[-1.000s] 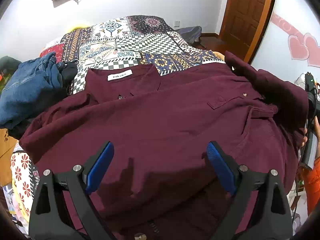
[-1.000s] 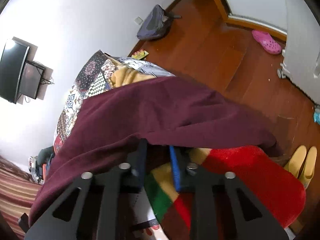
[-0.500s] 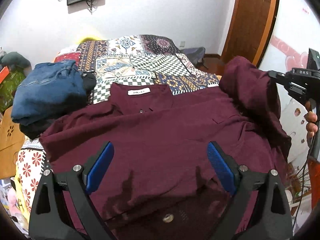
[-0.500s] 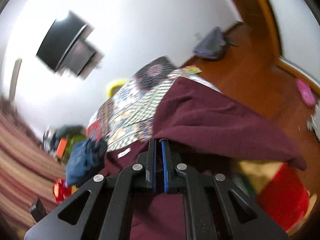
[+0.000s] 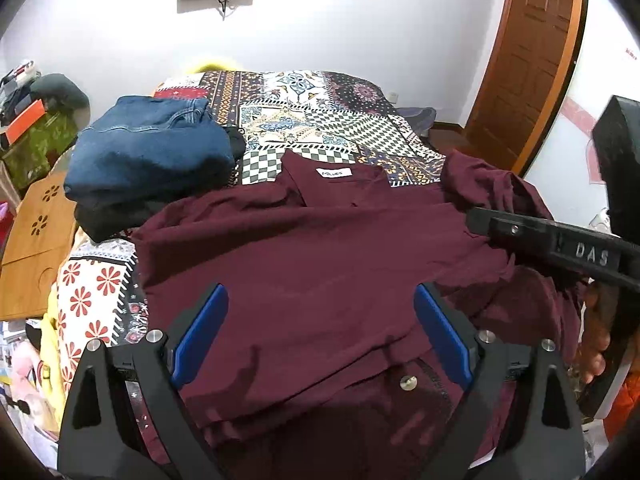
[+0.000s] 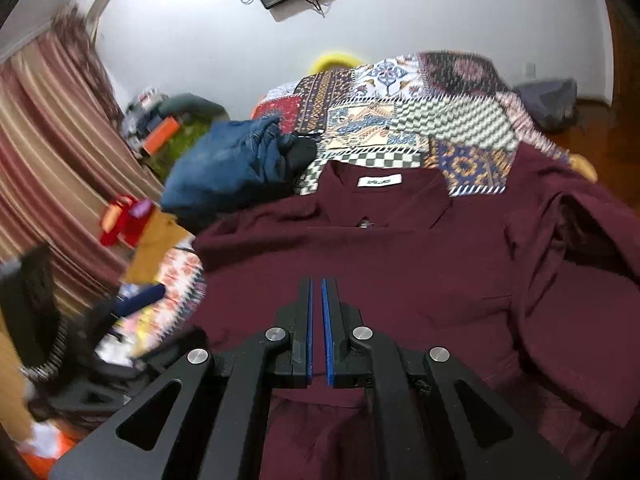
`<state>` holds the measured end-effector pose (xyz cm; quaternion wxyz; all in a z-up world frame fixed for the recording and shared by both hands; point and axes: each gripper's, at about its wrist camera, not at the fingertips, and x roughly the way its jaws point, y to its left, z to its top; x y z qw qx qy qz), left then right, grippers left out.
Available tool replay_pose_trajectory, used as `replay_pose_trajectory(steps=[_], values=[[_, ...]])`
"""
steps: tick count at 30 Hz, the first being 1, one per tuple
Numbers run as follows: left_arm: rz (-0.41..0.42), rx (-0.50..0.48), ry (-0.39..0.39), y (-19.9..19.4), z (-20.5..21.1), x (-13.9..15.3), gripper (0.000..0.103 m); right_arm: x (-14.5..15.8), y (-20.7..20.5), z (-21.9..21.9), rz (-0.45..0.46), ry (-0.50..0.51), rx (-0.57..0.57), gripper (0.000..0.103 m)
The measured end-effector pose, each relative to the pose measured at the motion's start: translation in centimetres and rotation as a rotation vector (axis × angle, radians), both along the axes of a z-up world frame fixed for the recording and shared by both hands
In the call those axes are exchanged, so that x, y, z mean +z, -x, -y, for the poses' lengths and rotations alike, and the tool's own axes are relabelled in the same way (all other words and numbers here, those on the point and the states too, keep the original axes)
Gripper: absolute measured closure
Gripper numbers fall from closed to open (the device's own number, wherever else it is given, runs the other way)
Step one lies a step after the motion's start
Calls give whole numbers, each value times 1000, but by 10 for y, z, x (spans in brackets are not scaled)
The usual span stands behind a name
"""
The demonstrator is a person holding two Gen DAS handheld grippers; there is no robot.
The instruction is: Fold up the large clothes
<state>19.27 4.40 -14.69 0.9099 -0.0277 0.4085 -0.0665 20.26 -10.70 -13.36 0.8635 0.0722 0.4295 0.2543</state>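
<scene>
The maroon shirt (image 5: 320, 264) lies spread on the bed, collar at the far side, its near hem under both grippers. The left gripper (image 5: 320, 336) hovers above the shirt's lower part, jaws wide apart with nothing between them. The right gripper (image 6: 318, 320) has its jaws pressed together on a fold of shirt cloth. Folded jeans (image 5: 144, 152) sit beside the left sleeve. Beyond lie the patchwork bedspread (image 5: 320, 120), white wall and wooden door (image 5: 528, 60).

The right tool (image 6: 318, 292) has carried the maroon cotton shirt's sleeve (image 5: 500, 184) from the bedside over the shirt body.
</scene>
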Motion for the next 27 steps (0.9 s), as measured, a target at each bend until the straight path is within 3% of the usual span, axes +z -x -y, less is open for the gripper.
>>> replay_pose_trajectory(steps=[4, 8, 9, 14, 20, 24, 27], values=[[10, -19, -28, -5, 13, 6, 9, 10, 2, 23, 17, 59, -52, 93], [27, -74, -62, -15, 41, 16, 9, 17, 8, 68, 54, 74, -178, 53], [38, -104, -84, -19, 55, 21, 9, 20, 12, 76, 67, 74, -209, 49], [86, -238, -166, -42, 121, 38, 9, 22, 26, 149, 82, 98, -394, 48], [115, -435, -256, -74, 207, 42, 9, 11, 34, 203, 37, 82, -531, 48], [109, -566, -354, -96, 263, 24, 8, -1, 36, 217, -4, 67, -567, 48], [26, -640, -425, -118, 297, -3, 8, -7, 35, 222, -24, 59, -567, 48]])
